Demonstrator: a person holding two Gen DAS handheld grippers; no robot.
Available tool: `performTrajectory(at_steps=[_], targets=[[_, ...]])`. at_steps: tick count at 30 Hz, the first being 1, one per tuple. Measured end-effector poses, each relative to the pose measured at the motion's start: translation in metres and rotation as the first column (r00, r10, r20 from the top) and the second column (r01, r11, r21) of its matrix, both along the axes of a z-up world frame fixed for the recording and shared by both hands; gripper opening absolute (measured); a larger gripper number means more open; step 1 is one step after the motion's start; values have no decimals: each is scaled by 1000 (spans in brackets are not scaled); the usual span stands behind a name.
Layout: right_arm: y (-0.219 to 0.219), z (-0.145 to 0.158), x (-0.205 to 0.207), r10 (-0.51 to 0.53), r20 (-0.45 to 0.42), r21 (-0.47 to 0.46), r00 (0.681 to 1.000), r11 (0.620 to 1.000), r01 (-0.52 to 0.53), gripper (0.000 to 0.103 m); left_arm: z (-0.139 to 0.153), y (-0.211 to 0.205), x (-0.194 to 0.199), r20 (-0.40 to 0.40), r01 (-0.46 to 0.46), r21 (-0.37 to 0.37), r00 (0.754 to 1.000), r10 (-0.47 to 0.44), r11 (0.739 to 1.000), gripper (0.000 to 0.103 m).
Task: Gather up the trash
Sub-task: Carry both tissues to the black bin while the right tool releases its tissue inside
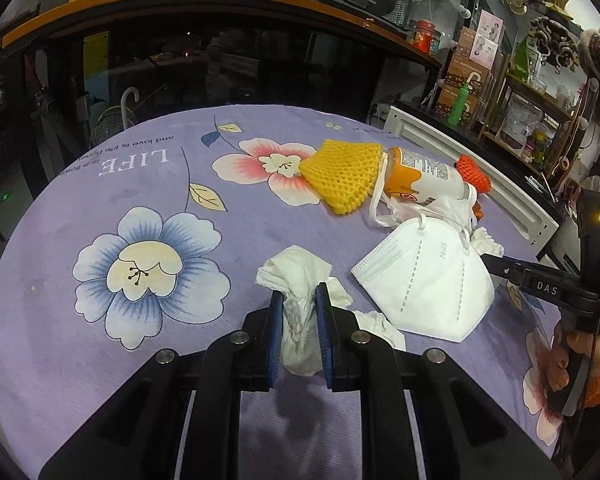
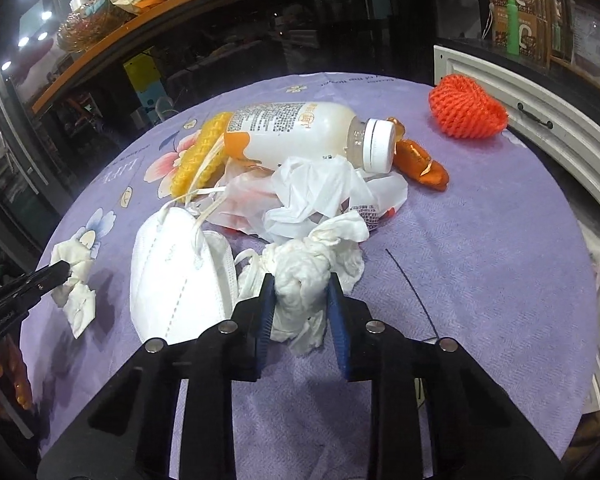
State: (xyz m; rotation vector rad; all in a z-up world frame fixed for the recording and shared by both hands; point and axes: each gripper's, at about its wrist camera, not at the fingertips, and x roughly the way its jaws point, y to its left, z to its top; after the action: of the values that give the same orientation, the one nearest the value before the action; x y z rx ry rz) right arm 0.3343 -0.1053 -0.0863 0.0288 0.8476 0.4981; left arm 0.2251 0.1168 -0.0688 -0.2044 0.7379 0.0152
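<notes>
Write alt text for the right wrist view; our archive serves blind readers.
The right gripper pinches a crumpled tissue on a purple floral tablecloth. Behind lie a white face mask, a capped bottle and an orange foam net.

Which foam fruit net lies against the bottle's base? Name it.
The yellow foam net. It sits against the base of the bottle, beside the pink flower print. The orange foam net lies apart, beyond the cap end near the table edge.

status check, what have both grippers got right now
Left gripper shut on crumpled white tissue. Right gripper shut on wadded white paper towel. White folded face mask lies between them, touching neither.
</notes>
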Motion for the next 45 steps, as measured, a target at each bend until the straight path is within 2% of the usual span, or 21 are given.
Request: performTrajectory(at_steps=[6,13,23,27,35,45], targets=[[-16,11,-25,-26,76,-24,997,999,27,25,4,-8,-6,9,12,1,1000,-12,1000,16],[-56,25,-58,-89,162,-42,983,994,97,25,10,-33,-16,22,54,1,998,-54,999,16],[-125,29,-117,-186,186,-21,965,981,193,25,20,-96,-30,50,163,-25,986,-161,986,16],[-152,28,-140,-238,218,-21,947,969,248,25,22,-124,-32,55,205,-29,978,-203,978,16],[-202,20,-173,-334,223,6,916,940,342,25,31,-179,-36,77,295,-34,953,-292,955,16],[-247,5,-195,-423,185,21,887,904,426,25,41,-251,-41,107,419,-31,904,-414,908,16]])
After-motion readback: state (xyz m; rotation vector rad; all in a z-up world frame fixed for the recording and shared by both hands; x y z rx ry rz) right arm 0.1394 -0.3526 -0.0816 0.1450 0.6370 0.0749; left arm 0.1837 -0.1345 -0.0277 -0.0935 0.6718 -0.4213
